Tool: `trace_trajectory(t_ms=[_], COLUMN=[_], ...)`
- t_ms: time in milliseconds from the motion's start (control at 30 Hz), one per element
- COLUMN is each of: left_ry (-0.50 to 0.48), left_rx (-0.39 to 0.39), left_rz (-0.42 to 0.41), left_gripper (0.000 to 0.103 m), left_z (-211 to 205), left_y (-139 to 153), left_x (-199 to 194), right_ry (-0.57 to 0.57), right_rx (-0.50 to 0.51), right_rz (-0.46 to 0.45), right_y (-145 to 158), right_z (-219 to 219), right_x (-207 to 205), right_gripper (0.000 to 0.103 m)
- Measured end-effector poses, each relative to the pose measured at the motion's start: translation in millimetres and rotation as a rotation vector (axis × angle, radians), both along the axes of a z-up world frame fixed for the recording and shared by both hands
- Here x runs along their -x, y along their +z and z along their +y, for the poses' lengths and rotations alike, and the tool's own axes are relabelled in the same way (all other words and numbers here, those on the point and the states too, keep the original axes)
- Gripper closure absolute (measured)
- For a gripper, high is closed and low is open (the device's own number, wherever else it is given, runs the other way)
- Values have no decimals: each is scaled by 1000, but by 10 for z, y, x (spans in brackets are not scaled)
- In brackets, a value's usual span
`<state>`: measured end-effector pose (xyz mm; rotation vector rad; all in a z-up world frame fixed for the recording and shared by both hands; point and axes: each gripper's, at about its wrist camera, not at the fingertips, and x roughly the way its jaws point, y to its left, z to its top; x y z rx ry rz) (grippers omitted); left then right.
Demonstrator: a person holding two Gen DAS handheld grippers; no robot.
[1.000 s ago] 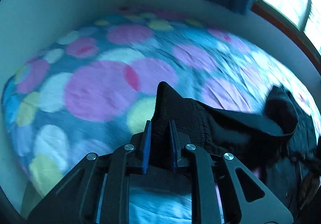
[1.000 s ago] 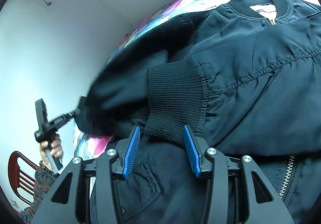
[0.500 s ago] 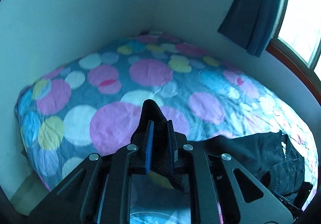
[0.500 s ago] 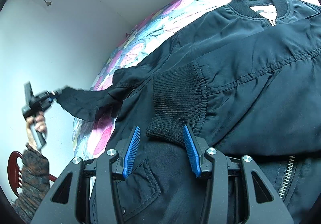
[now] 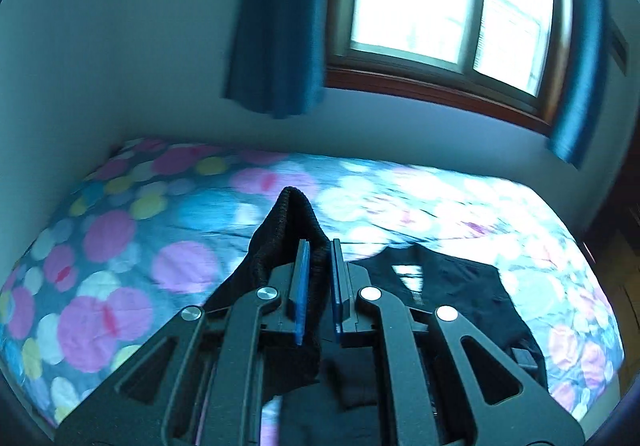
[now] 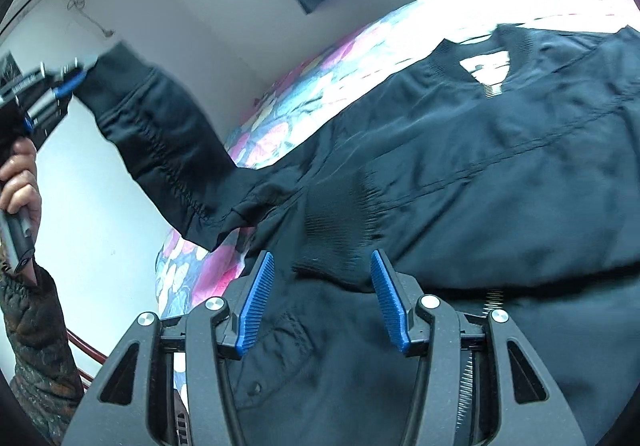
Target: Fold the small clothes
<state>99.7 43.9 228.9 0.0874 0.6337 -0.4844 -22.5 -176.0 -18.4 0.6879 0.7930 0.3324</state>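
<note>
Our left gripper (image 5: 319, 278) pinches the black jacket's ribbed knit cuff (image 5: 289, 230); our right gripper (image 6: 322, 300) hangs spread above the other ribbed cuff (image 6: 340, 234).

Left tongs (image 5: 319, 288) clamped and raised, right tongs (image 6: 322, 300) spread

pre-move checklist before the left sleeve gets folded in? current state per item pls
1. Left gripper shut on the sleeve cuff: ok.
2. Sleeve lifted off the bedspread, no snag: ok.
3. Right gripper open, holding nothing: ok.
4. Other cuff folded across the jacket, lying flat: ok.
5. Jacket body flat, collar away from the grippers: ok.
6. Zipper closed along its full length: cannot tell.
</note>
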Motion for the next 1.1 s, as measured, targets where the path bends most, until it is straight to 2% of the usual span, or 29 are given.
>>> trace_trajectory(t_ms=[133, 267, 333, 433, 500, 633, 767, 833, 900, 1000, 1100], left_ry=[-123, -217, -237, -240, -230, -162, -22, 57, 111, 200, 213], left_rx=[-22, -98, -126, -168, -149, -120, -193, -245, -262, -260, -240], left_rz=[59, 111, 143, 128, 88, -1, -41, -1, 59, 164, 202], left_gripper=[94, 93, 92, 77, 54, 43, 41, 41, 41, 41, 41], left_z=[-849, -1639, -1885, -1998, -1854, -1307, -527, -115, 160, 545, 669], left_y=[-386, -966, -1197, -1327, -1244, -1073, -1321, -1597, -1828, -2181, -2340], left_x=[98, 175, 235, 347, 387, 428, 371, 298, 229, 127, 108], right_ry=[-66, -136, -159, -185, -203, -229, -288, -318, -349, -363, -320], right_rx=[-24, -60, -83, -112, -131, -131, -102, -58, -28, 11, 21], right_rz=[9, 42, 56, 76, 89, 91, 87, 84, 101, 156, 226], right_y=[-20, -81, -126, -194, -216, -201, -98, -12, 13, -19, -124], right_z=[-365, -638, -762, -892, -961, -1039, -1173, -1265, -1382, -1472, -1443], right_x=[165, 277, 332, 391, 405, 433, 488, 527, 483, 295, 109], right_gripper=[51, 47, 47, 46, 46, 46, 46, 46, 46, 46, 46])
